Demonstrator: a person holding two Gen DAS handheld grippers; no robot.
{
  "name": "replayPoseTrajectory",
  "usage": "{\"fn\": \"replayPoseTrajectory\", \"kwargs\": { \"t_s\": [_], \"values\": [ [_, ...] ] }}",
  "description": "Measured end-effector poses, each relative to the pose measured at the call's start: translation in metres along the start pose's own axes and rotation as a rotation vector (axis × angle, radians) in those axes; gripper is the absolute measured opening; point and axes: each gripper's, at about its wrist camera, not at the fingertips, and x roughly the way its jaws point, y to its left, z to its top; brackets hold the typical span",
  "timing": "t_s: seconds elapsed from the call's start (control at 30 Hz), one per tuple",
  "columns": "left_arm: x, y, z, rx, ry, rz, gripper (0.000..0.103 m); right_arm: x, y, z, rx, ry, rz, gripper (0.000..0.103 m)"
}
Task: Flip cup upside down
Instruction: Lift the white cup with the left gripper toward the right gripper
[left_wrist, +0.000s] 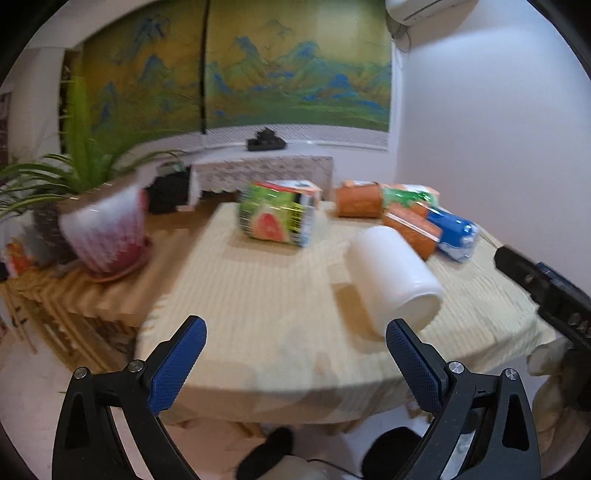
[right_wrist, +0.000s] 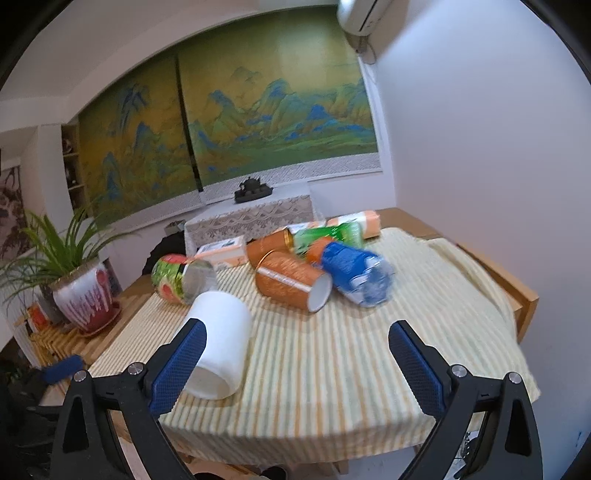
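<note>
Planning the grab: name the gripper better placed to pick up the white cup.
Right, probably. The white cup lies on its side touching the open right gripper's left finger, open end facing it. The left gripper, also open, sits farther back.

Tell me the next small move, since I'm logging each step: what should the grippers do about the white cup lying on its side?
Probably ease the open left gripper forward to straddle the plain white cylindrical cup, which lies on its side on the striped yellow tablecloth, just beyond that gripper's right finger. Neither gripper holds anything.
</note>
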Motion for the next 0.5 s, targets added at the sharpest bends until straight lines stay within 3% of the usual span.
{"fn": "replayPoseTrajectory", "kwargs": {
  "t_s": [0.2,0.5],
  "values": [
    [-0.020,0.030,0.001,-0.041,-0.029,0.042,0.100,0.017,0.028,-0.016,-0.036,0.030,0.024,0.098],
    [-0.019,0.058,-0.004,-0.124,-0.010,0.050,0.100,0.045,0.072,-0.039,-0.154,0.054,0.017,0.100]
  ]
}}
